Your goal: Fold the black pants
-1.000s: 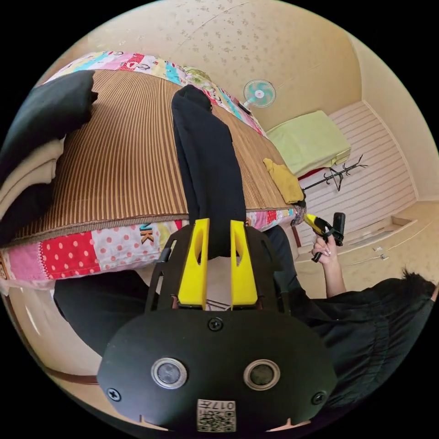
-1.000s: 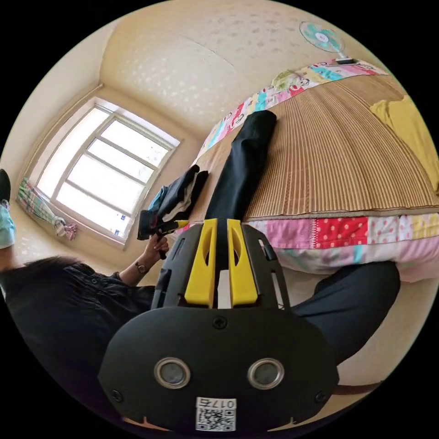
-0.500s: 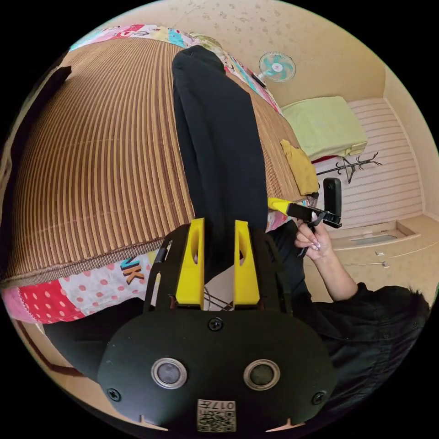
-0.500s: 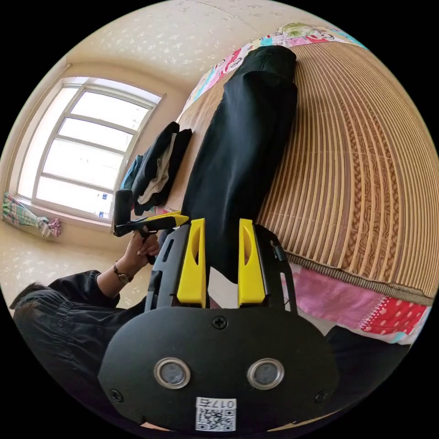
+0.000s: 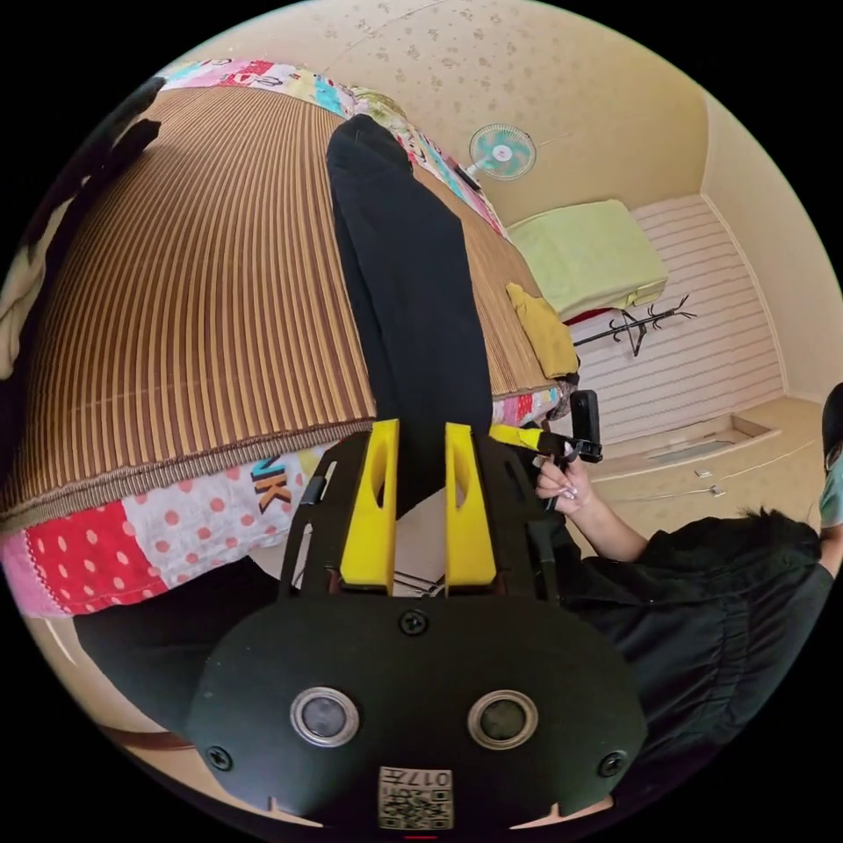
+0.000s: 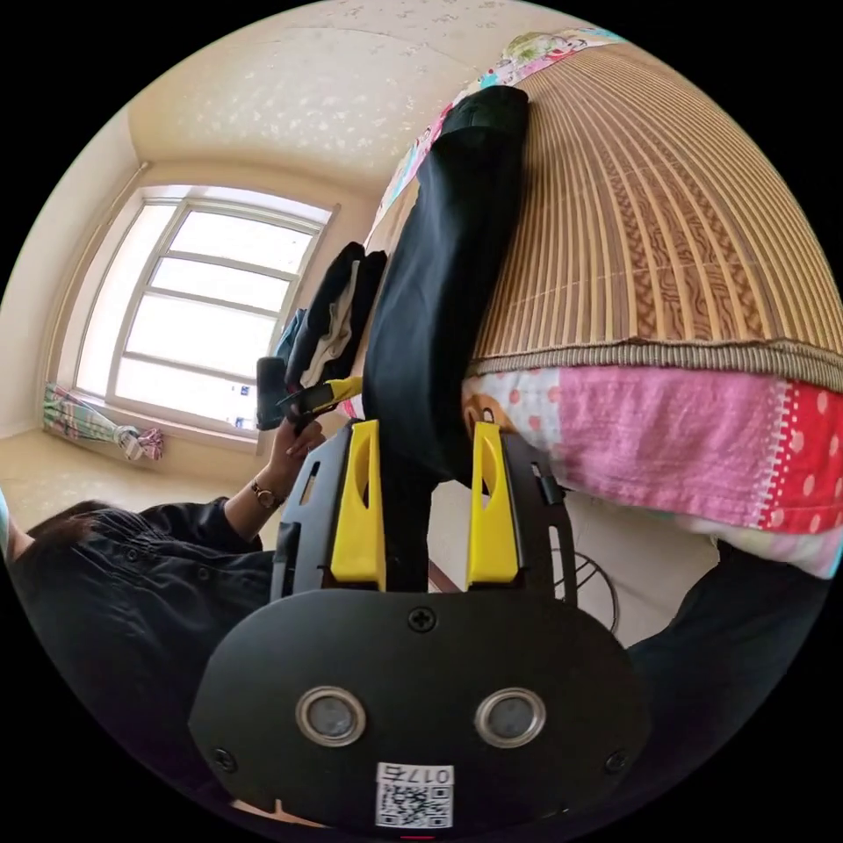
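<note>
Black pants (image 5: 408,290) lie as one long, narrow, doubled strip on the striped bamboo mat (image 5: 202,281), their near end hanging over the bed edge. One yellow garment (image 5: 544,329) lies near the mat's corner. Two grippers: the left gripper (image 5: 420,430) and the right gripper (image 6: 426,435) each stand with jaws parted around that hanging end, not pressing it.

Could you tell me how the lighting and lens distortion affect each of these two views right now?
Right gripper view: the bright window is nearly blown out, so the person's dark clothing loses detail. Left gripper view: light is even and soft; the long black pants read as a flat dark shape. Both views: the fisheye bows the brown striped bed mat into a dome inside a black circular border.
</note>
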The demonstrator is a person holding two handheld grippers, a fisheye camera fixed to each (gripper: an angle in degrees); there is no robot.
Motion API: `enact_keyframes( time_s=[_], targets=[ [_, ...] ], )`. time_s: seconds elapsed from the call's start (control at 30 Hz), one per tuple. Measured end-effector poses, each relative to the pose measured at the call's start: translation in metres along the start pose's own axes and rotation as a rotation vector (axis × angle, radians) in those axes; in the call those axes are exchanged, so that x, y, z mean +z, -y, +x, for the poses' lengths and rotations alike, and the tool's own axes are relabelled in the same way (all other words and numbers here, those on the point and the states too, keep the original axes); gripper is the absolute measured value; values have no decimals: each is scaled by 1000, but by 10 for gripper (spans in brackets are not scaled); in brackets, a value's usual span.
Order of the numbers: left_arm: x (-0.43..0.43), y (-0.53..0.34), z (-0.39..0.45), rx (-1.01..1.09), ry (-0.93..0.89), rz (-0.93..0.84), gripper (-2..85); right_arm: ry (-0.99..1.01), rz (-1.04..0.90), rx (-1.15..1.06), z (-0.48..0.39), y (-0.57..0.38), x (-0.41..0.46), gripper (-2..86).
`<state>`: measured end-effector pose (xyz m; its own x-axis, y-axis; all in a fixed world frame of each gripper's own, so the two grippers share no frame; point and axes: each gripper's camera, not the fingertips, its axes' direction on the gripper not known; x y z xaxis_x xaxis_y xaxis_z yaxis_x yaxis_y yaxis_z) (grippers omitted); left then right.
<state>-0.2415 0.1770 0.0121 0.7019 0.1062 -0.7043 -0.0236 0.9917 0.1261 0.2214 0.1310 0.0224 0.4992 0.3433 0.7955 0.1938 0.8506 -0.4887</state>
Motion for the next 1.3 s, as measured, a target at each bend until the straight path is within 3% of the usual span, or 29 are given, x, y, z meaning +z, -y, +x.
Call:
enact_keyframes(
  time_s=[0.1, 0.23, 0.37, 0.47, 0.67, 0.77, 0.9, 1.13, 1.3],
  targets=[
    [27, 1, 8, 63, 11, -53, 101, -109, 54, 1, 0, -4, 8, 130],
    [21, -12, 2, 27, -22, 10, 96, 68, 129, 56, 19, -30, -8, 132],
    [19, -25, 1, 51, -1, -10, 94, 25, 143, 56, 22, -51, -14, 134],
    [29, -22, -4, 45, -35, -22, 88, 115, 190, 122, 31, -60, -5, 128],
    [33, -30, 10, 27, -71, -51, 67, 83, 73, -10, 4, -93, -13, 45],
    [9, -42, 23, 71, -309, -65, 51, 231, 131, -148, -25, -135, -54, 30],
    [-56, -65, 75, 230, -600, 62, 51, 368, 235, -372, -81, -176, -120, 21],
    [-160, -45, 175, 483, -785, 229, 83, 340, 373, -802, -209, -196, -220, 15],
    [-199, -36, 175, 386, -946, 246, 134, 405, 429, -921, -245, -214, -250, 15]
  ],
)
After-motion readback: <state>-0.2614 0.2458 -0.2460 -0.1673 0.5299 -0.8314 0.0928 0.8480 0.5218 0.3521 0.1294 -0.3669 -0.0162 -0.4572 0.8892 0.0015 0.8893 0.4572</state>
